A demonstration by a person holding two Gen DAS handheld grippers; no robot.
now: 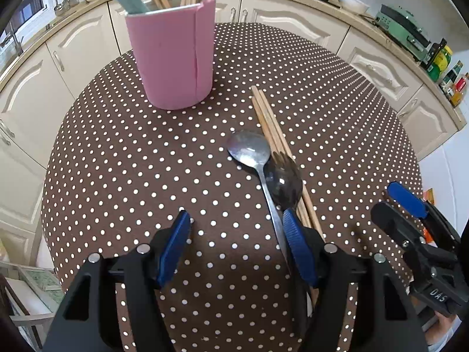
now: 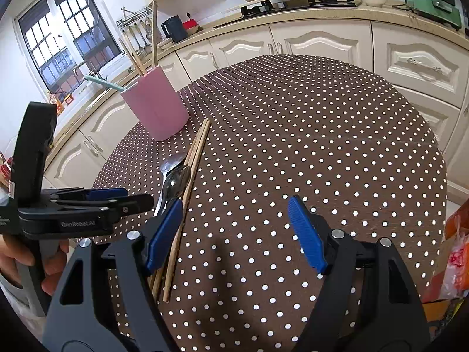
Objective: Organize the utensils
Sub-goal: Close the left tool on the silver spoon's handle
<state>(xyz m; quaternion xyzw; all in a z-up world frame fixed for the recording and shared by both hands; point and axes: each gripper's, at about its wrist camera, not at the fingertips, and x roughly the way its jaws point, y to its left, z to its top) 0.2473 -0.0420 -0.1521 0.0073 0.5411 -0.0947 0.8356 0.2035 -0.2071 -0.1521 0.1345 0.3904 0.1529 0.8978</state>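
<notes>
Two grippers hang over my polka-dot desk (image 1: pixel 117 176). Leftmost stands the pink holder (image 1: pixel 173 55), already carrying chopsticks and a teal handle. Right of it lie the loose utensils: a steel spoon (image 1: pixel 249 149), a dark spork (image 1: pixel 285 182) overlapping its handle, and wooden chopsticks (image 1: pixel 274 129) running underneath. My left gripper (image 1: pixel 234 234) has its fingers moderately wide and empty, its right pad just beside the spoon handle. My right gripper (image 2: pixel 234 226) is spread wide, empty too, its left pad over the chopsticks. I judge the overlap to be the risk: closing on the spoon handle could catch the spork or roll the chopsticks off toward the edge.
</notes>
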